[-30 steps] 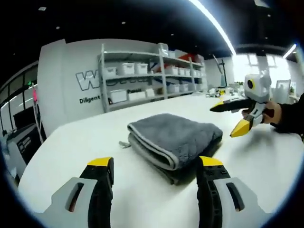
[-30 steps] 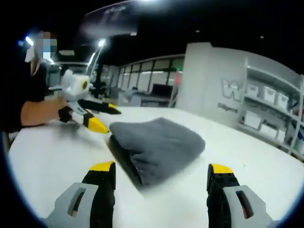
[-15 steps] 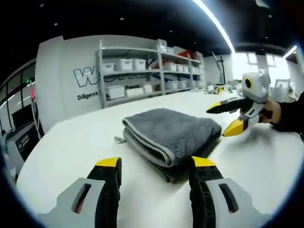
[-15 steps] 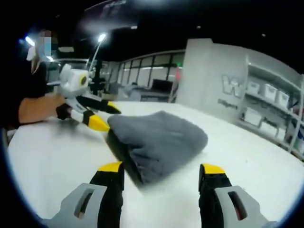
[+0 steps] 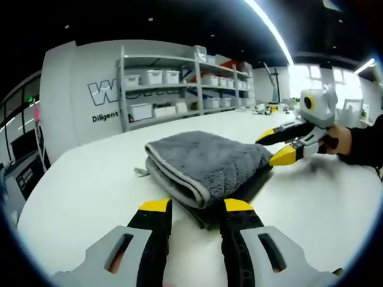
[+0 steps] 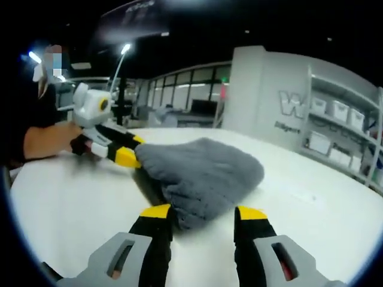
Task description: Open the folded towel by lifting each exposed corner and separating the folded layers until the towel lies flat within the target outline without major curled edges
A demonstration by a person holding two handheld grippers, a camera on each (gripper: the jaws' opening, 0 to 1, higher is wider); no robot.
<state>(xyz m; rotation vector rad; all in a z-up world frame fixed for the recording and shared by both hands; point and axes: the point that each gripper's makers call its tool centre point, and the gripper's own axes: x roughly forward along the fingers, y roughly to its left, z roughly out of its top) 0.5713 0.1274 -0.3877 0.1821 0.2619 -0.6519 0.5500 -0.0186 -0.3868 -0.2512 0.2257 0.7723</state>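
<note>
Left gripper view: one folded towel [image 5: 206, 161], two grippers [image 5: 194, 206] [image 5: 276, 146] alongside.

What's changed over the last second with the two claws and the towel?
Both claws have closed in on the folded grey towel. The left claw has narrowed its jaws around the near folded edge, and the right claw has done the same at the opposite corner, its tips now at the cloth. Neither has clearly clamped yet. The towel stays folded on the white table.

A plain grey towel [image 5: 206, 161] lies on a white table [image 5: 90, 179]; each claw [image 5: 192, 209] is black, yellow-tipped.
</note>
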